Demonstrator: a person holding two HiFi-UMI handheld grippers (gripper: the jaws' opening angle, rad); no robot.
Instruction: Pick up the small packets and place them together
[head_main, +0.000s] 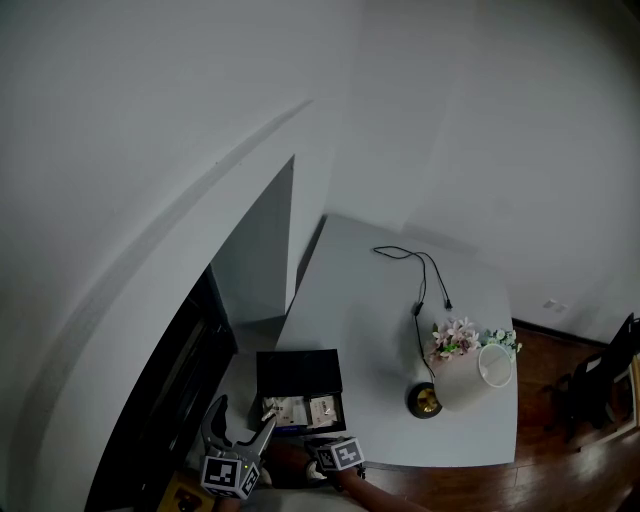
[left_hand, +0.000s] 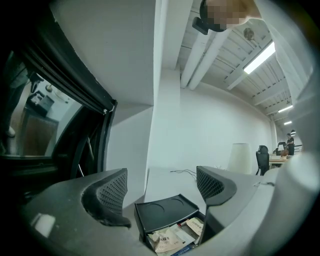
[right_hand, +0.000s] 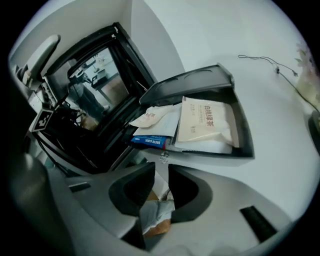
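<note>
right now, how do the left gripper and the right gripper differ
The left gripper has its jaws wide apart with nothing between them; the right gripper has them close together on a small packet. The left gripper points level, while the right gripper tilts downward. Both face the open black box of packets.

Small packets heaped flat in open dark box, overlapping: cream one with red print uppermost, white and blue-edged ones under it. Crumpled grey-brown packet pinched in right gripper.
</note>
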